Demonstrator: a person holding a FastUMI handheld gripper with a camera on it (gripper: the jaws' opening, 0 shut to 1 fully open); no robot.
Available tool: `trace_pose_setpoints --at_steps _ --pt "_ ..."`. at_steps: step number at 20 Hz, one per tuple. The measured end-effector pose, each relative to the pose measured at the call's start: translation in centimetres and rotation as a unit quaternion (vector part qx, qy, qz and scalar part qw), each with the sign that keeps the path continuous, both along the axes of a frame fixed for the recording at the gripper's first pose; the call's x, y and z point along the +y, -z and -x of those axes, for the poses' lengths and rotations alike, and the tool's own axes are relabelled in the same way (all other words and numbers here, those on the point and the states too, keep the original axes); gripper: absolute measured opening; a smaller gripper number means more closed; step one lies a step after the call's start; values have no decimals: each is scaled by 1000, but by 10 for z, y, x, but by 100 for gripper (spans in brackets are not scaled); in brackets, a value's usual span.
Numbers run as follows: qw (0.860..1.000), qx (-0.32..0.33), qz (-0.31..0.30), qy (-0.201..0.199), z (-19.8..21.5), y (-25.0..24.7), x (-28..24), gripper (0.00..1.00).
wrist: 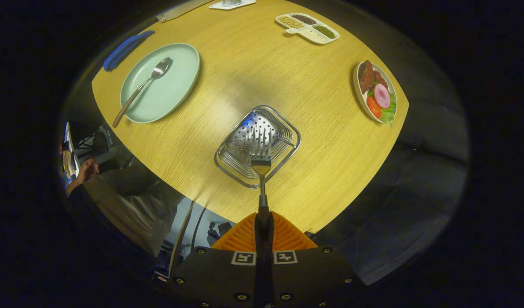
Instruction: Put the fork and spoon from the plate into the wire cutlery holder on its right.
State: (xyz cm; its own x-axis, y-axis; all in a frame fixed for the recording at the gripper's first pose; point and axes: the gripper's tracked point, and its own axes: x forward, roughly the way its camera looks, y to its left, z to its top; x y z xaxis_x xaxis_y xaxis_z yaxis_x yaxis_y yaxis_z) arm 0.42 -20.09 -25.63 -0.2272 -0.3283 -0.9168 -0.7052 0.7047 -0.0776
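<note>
My gripper is clamped on the fork by its handle, both fingers pressed against it, tines pointing ahead over the wire cutlery holder — the fork's head hangs above the holder's perforated bottom. The spoon lies on the pale green plate, well off to the holder's left, its handle jutting past the rim. Beyond the holder sits a divided dish of beans and seeds — to the right, a plate of food.
</note>
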Motion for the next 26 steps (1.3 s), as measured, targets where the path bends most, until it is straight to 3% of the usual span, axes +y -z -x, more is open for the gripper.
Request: trace_pose_setpoints --at_steps 7,12,13,14,16,22,26 --pt "998 50 24 1 -15 30 9 3" --pt "998 55 20 4 -31 33 18 12" --pt "998 53 17 5 -29 38 14 20" --pt "999 48 16 4 -31 36 14 27" --pt "999 38 7 7 -34 33 14 30" --pt "999 -27 -33 28 -46 7 23 30" --pt "991 -65 -99 69 -38 -15 59 30"
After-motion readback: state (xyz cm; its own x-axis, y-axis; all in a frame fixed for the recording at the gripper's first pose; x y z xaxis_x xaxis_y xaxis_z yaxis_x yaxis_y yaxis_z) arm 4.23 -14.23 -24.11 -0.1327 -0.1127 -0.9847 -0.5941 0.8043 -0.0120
